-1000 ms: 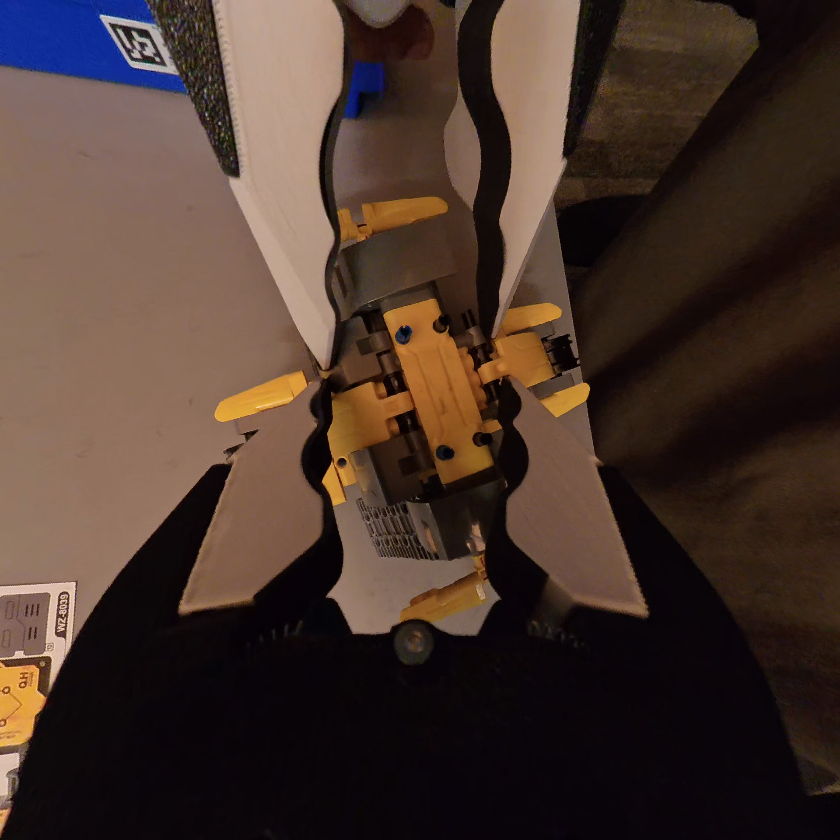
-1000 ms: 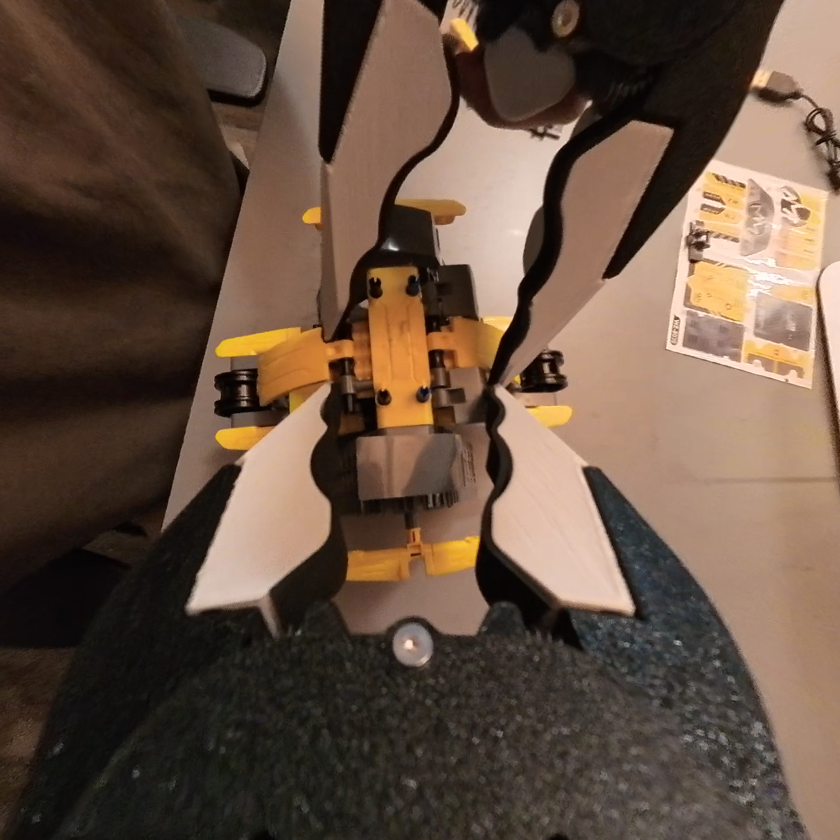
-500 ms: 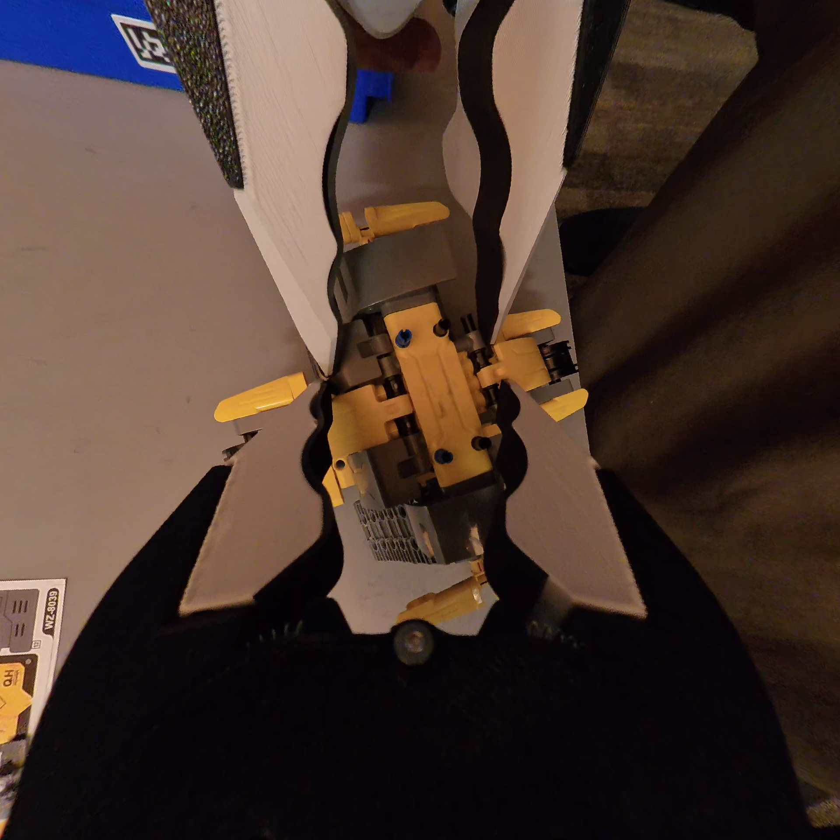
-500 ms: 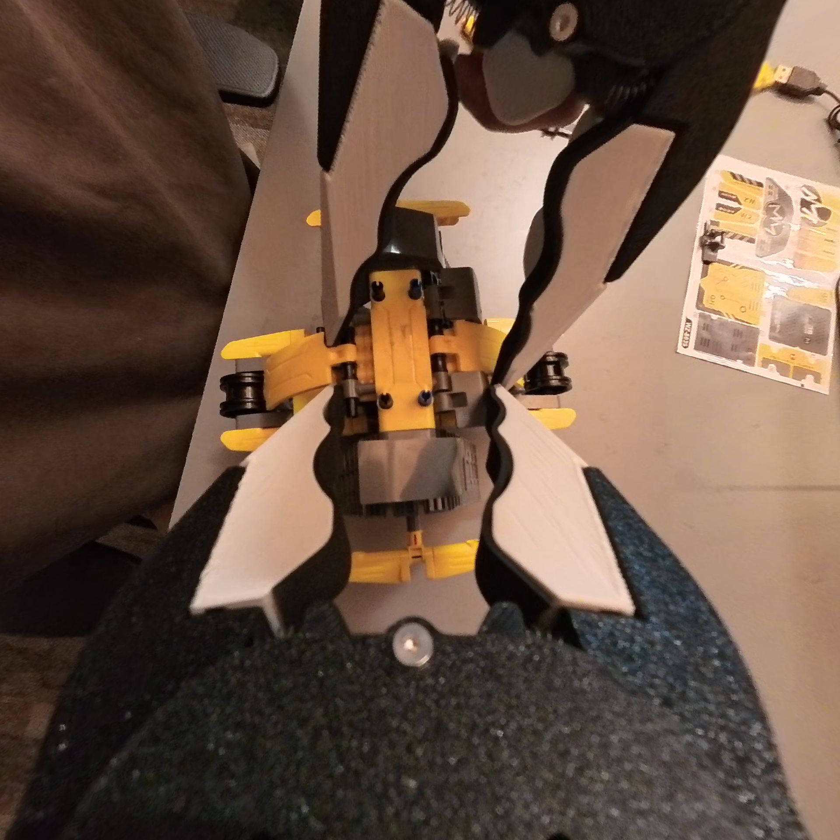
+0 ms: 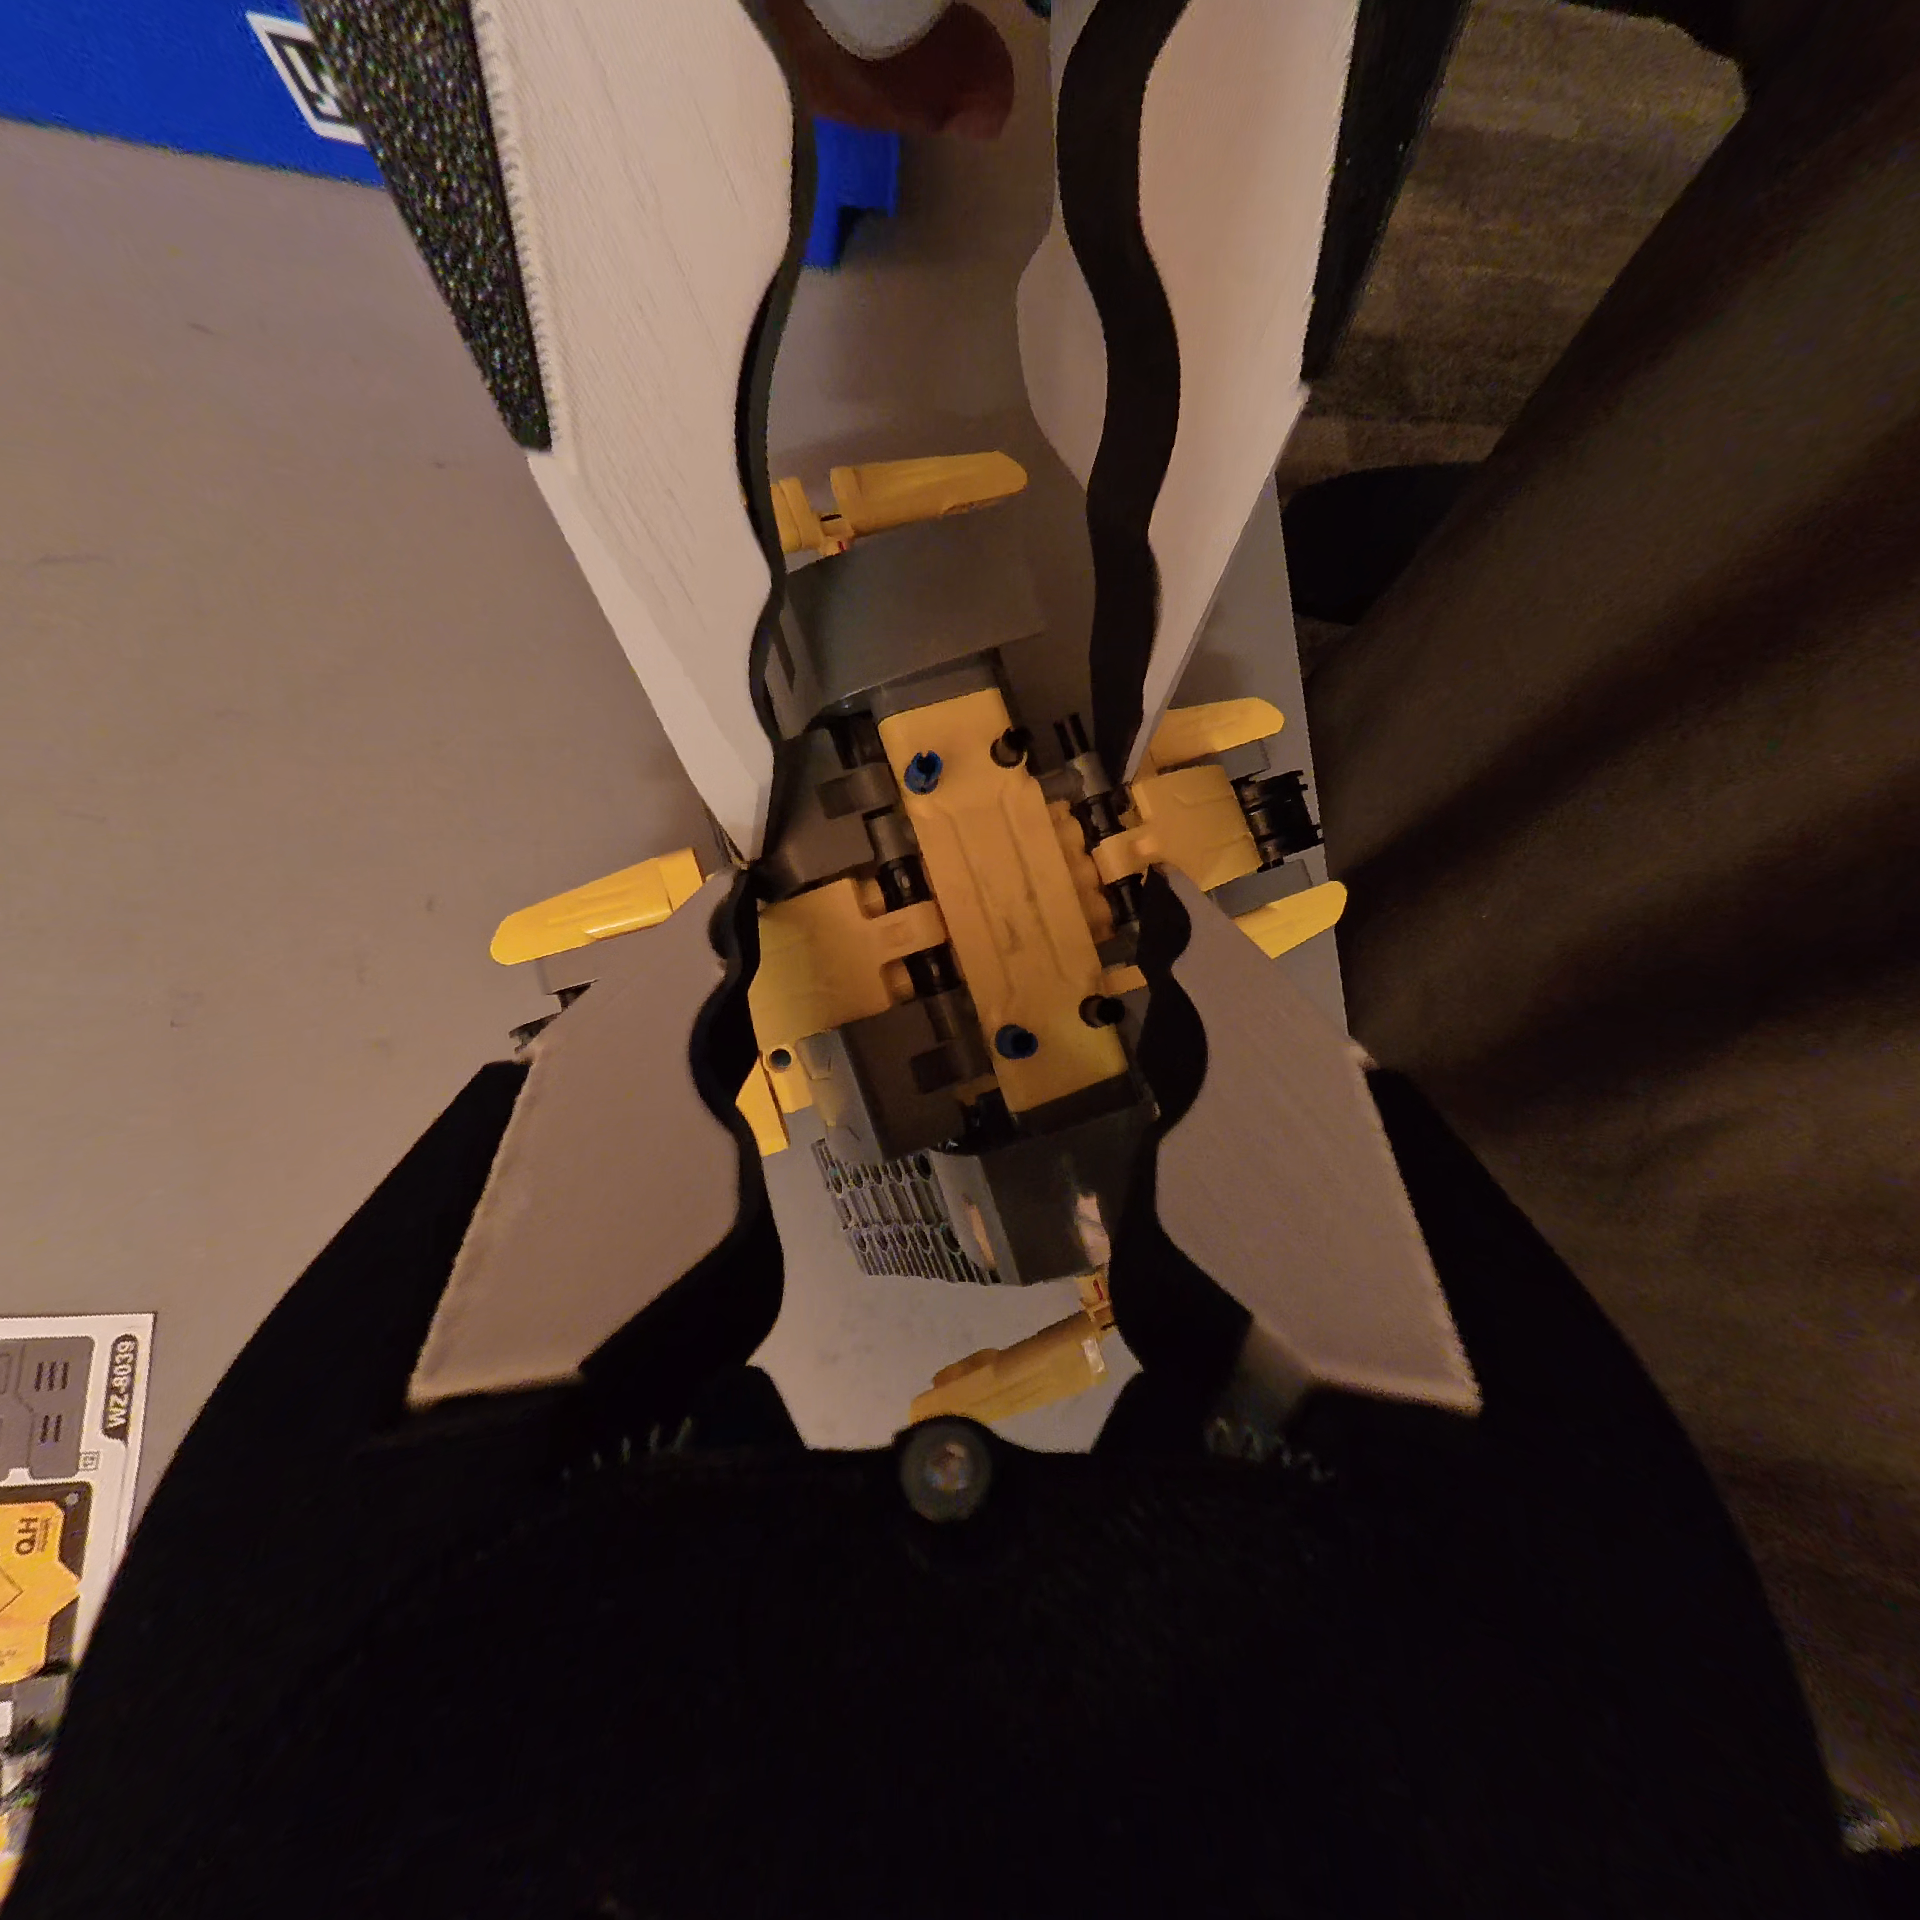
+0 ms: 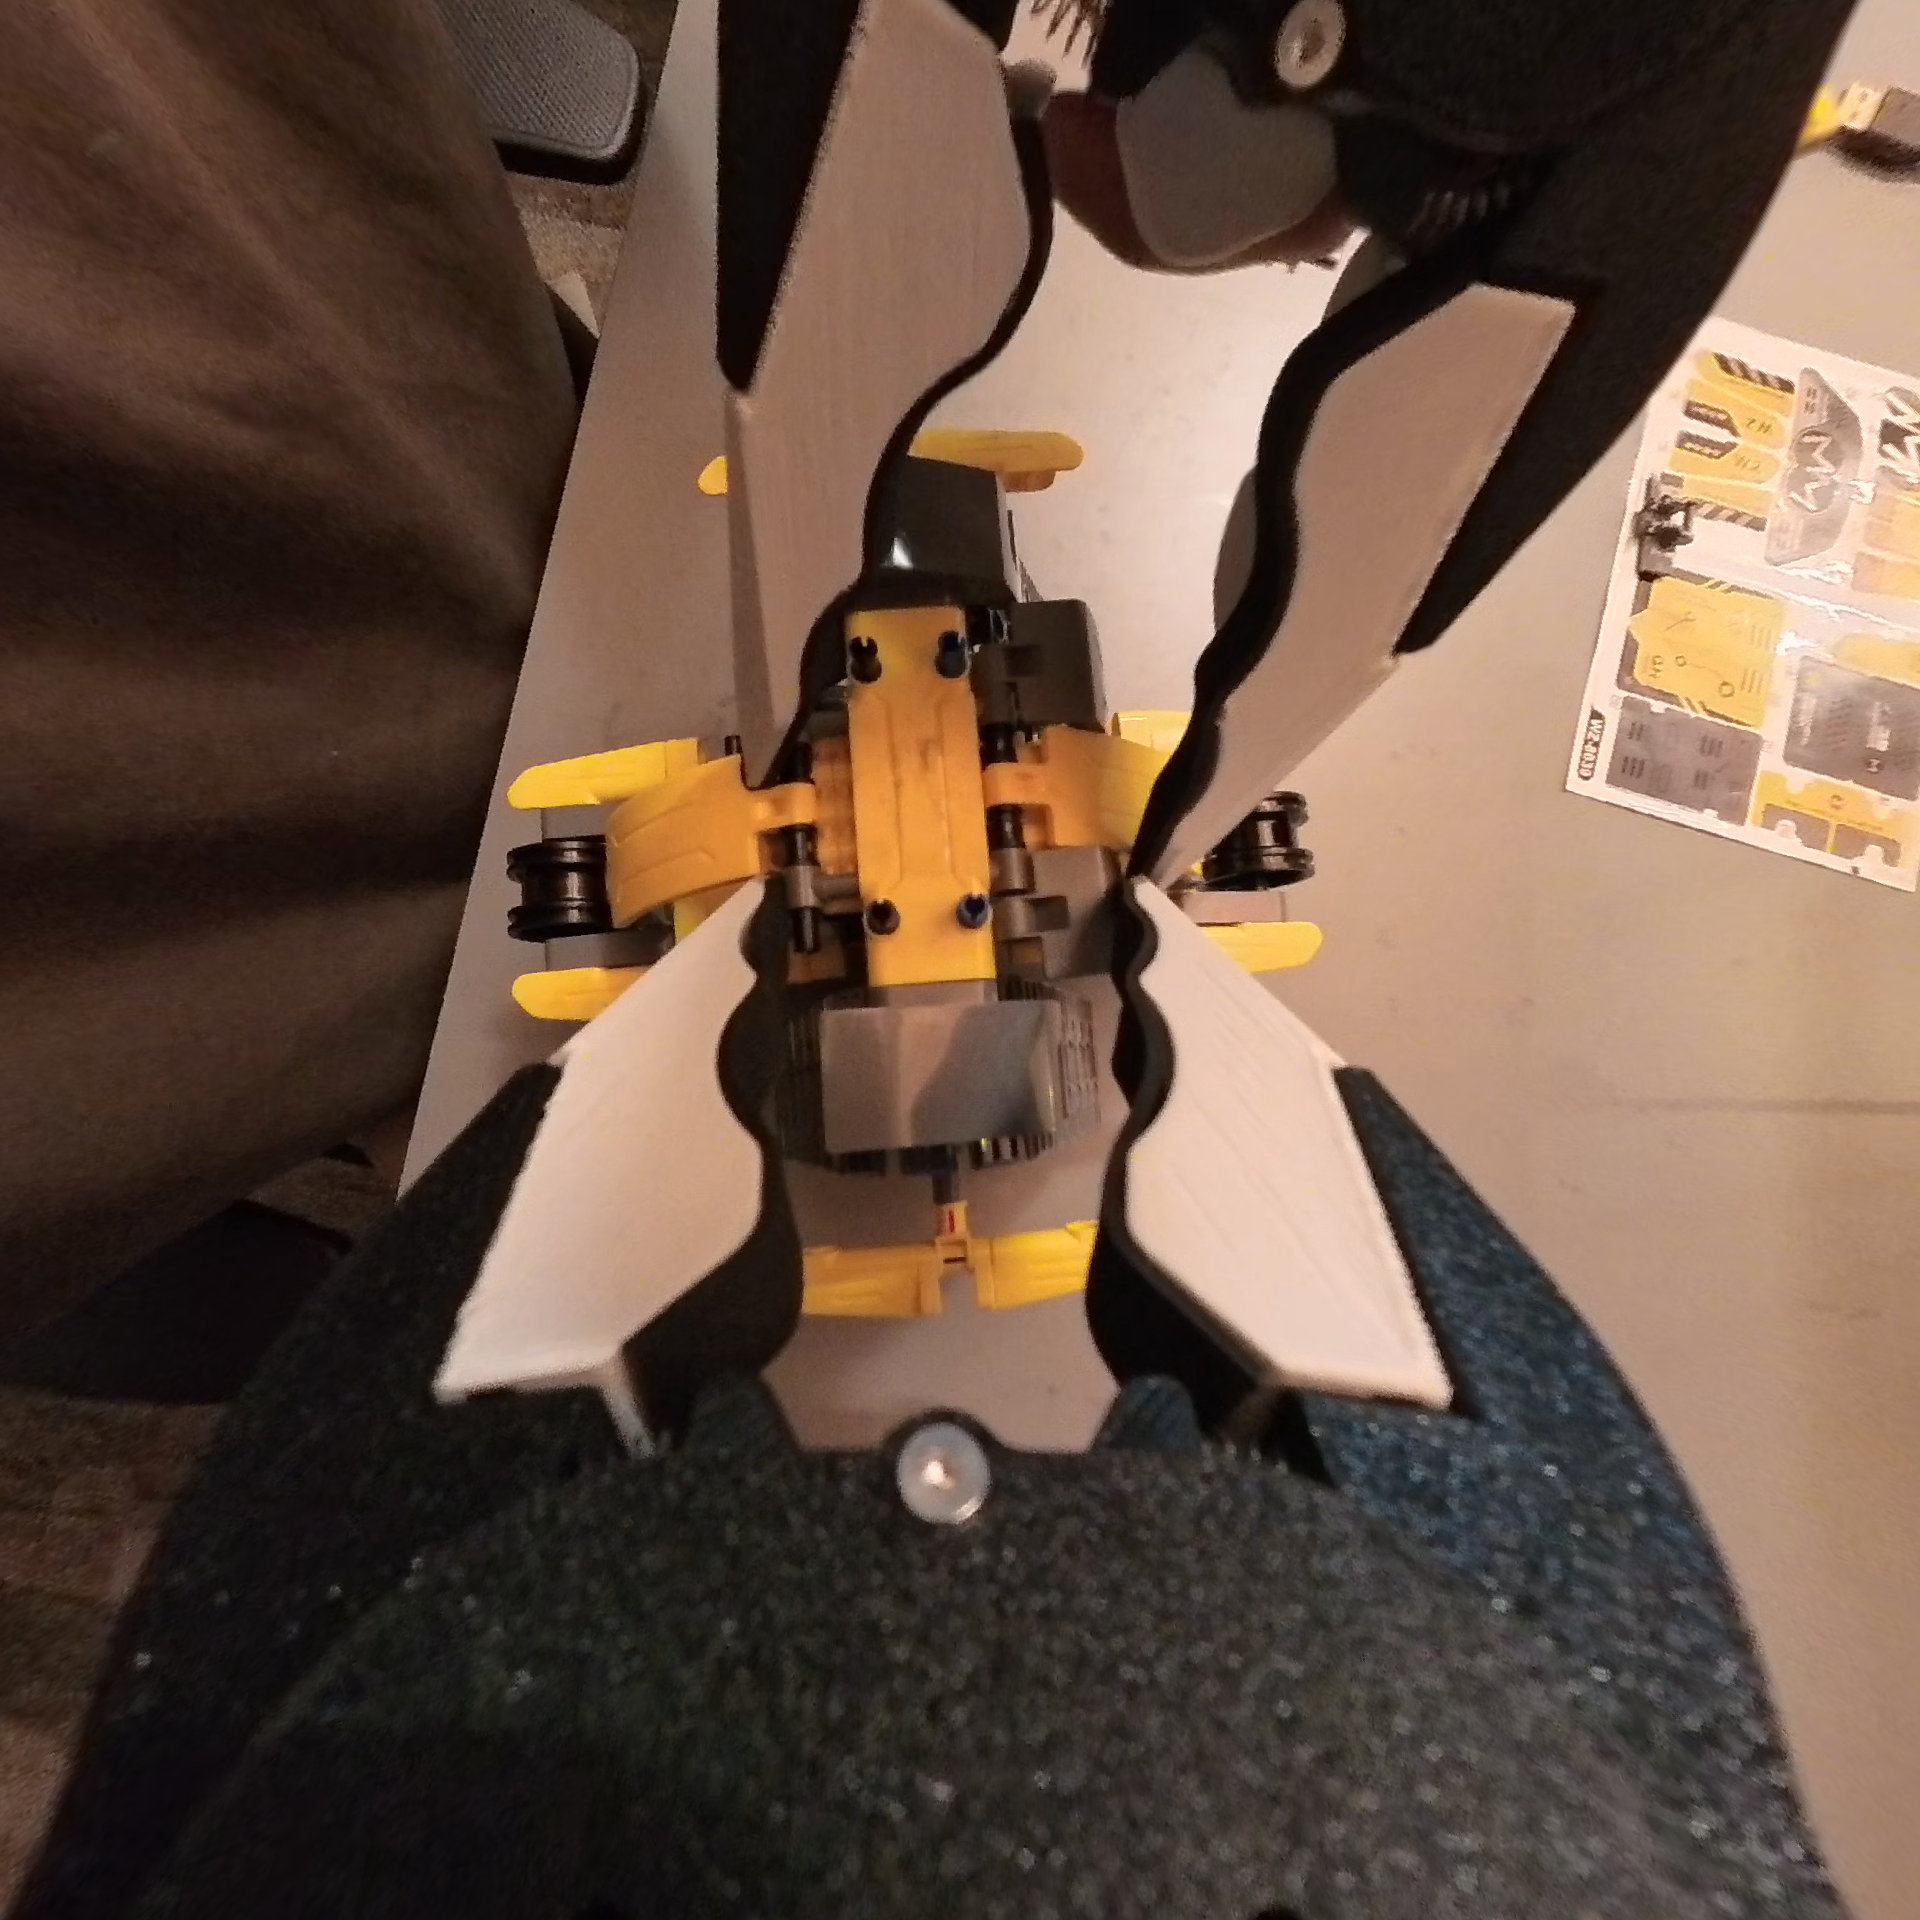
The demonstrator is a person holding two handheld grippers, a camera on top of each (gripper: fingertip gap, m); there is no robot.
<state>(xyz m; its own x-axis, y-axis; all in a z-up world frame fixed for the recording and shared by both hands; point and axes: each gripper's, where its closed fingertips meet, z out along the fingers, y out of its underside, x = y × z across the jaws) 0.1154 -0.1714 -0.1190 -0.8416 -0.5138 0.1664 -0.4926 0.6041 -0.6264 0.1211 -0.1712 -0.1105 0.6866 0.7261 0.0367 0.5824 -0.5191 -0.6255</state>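
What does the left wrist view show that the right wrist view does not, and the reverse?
Only the left wrist view shows the blue plastic box at the table's far edge. Only the right wrist view shows the model's black wheels on both sides. Both show the yellow and grey brick-built model, clamped from opposite ends by the left gripper and right gripper, the yellow printed sheet and grey table.

A plain grey table (image 6: 1403, 1039) carries everything, its near edge running beside a dark brown cloth mass. On it lies a printed sheet of yellow and grey stickers (image 6: 1766, 665), well apart from the yellow and grey brick-built model (image 6: 914, 831), which may rest on the tabletop near that edge, though its underside is hidden. At the far side sits a blue box (image 5: 135, 94), and a cable plug (image 6: 1870, 130) lies near the sheet.
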